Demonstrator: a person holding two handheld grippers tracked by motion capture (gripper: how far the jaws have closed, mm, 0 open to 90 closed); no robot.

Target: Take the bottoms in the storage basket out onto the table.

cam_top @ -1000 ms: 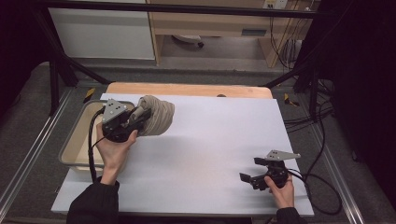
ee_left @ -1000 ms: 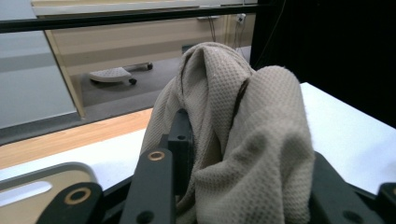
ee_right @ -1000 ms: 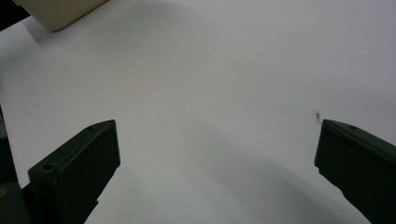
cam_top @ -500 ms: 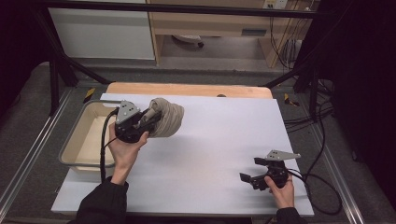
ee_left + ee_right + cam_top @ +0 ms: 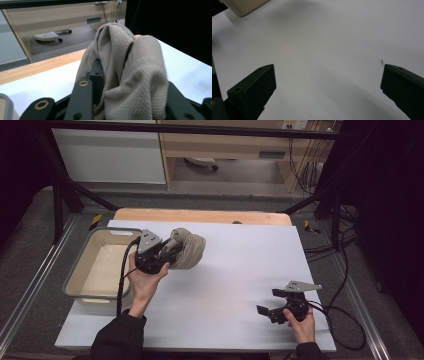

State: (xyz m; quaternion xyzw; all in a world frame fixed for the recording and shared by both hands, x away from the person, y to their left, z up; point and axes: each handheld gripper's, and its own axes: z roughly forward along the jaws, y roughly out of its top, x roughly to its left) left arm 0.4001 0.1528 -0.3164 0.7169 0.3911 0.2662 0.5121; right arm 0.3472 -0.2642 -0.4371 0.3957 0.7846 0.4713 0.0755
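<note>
A bunched beige cloth [image 5: 192,249] hangs just above the white table top [image 5: 240,265], a little right of the tub. My left gripper [image 5: 172,251] is shut on it, held in a hand that reaches in from the lower left. In the left gripper view the cloth [image 5: 130,70] drapes over both black jaws and hides their tips. Near the front right corner of the table, my right gripper [image 5: 270,301] sits low in the other hand. Its jaws [image 5: 328,85] stand open, with bare table between them.
A cream plastic tub [image 5: 75,275] stands at the table's left edge, and its corner [image 5: 244,6] shows in the right gripper view. A wooden strip [image 5: 200,215] runs along the far edge. Cables [image 5: 345,320] trail off the right side.
My left gripper has carried the cloth rightward and slightly down, from the tub's right rim to over the white table top. The right gripper has stayed in place.
</note>
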